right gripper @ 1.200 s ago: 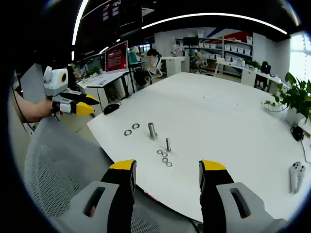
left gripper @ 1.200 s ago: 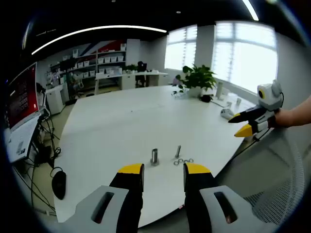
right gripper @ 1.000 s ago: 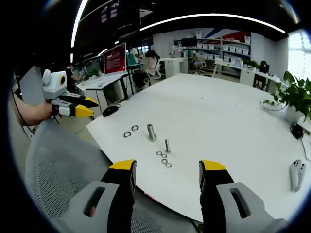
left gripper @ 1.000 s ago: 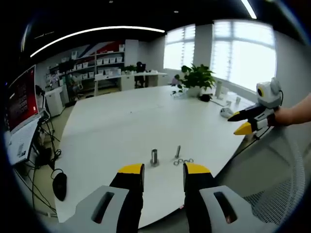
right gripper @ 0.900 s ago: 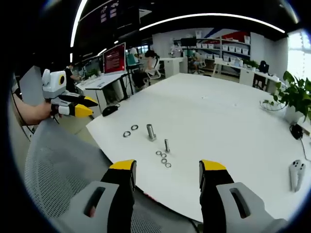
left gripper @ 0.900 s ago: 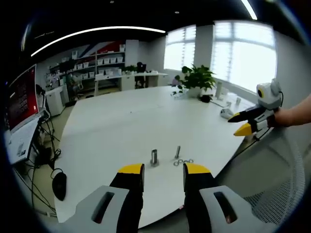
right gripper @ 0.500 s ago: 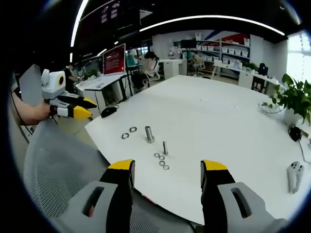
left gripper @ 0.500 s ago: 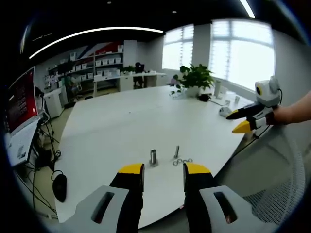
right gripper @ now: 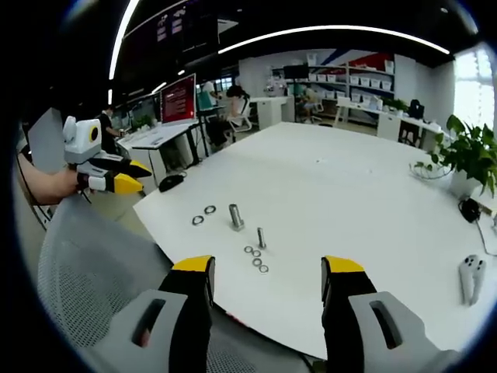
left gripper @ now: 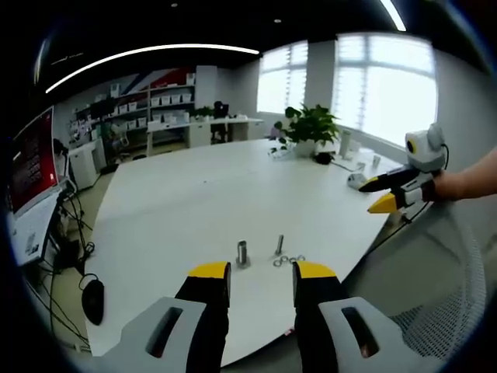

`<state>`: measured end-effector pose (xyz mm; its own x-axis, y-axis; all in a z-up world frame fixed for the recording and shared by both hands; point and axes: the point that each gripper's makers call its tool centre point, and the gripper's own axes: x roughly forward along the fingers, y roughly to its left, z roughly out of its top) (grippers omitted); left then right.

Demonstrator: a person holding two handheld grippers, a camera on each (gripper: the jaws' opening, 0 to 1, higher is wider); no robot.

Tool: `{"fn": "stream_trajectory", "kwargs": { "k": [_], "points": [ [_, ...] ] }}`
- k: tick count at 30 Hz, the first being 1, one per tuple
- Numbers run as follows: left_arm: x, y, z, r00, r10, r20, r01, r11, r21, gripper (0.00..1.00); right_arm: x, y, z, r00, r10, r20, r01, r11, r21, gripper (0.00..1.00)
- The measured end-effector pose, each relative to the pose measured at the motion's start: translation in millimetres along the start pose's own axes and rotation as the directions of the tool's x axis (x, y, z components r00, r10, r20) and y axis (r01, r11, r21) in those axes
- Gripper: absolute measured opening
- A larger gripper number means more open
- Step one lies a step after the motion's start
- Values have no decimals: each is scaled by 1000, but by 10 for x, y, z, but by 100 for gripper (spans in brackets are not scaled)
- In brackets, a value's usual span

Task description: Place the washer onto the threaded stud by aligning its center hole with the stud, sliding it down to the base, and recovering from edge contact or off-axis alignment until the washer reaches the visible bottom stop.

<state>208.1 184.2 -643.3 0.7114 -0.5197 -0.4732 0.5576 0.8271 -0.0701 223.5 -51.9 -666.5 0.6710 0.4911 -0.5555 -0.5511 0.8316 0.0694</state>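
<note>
Two studs stand upright on the white table (left gripper: 194, 202): a thick one (left gripper: 242, 253) and a thin threaded one (left gripper: 279, 244). Several small washers (left gripper: 286, 260) lie flat beside the thin stud. In the right gripper view the thick stud (right gripper: 234, 217), thin stud (right gripper: 261, 238) and small washers (right gripper: 256, 259) sit near the table edge, with two larger washers (right gripper: 203, 215) to their left. My left gripper (left gripper: 262, 272) hovers open and empty short of the table edge. My right gripper (right gripper: 269, 266) is open and empty too, well back from the parts.
A grey mesh chair back (right gripper: 85, 264) lies between the grippers and the table. A potted plant (left gripper: 309, 124) and a white controller (right gripper: 470, 278) sit at the table's far side. Desks, a red monitor (right gripper: 178, 97) and shelves fill the room behind.
Both views have drifted slightly, so the studs and washers sit a little further off. The parts lie as before, and both grippers stay open and empty.
</note>
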Motion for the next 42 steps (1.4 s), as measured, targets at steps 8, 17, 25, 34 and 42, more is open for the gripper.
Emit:
{"fn": "stream_trajectory", "kwargs": {
  "k": [8,17,25,34,42],
  "points": [
    [-8,16,17,1000,0,10,0,1000,-8,30,5,-22,7,1000,-12,0,12,1000,2,58],
    [-3,13,7,1000,-7,6,7,1000,-10,30,6,-46,-11,1000,-26,-10,26,1000,5,58],
    [-9,20,17,1000,-7,11,7,1000,-5,28,-5,-51,-2,999,-38,-10,38,999,12,57],
    [-22,42,52,1000,5,29,-5,1000,0,28,-8,-67,-2,999,-43,-11,43,999,15,57],
    [-25,88,54,999,28,28,-28,1000,-8,28,-10,-119,-21,998,-58,-17,58,998,30,56]
  ]
}}
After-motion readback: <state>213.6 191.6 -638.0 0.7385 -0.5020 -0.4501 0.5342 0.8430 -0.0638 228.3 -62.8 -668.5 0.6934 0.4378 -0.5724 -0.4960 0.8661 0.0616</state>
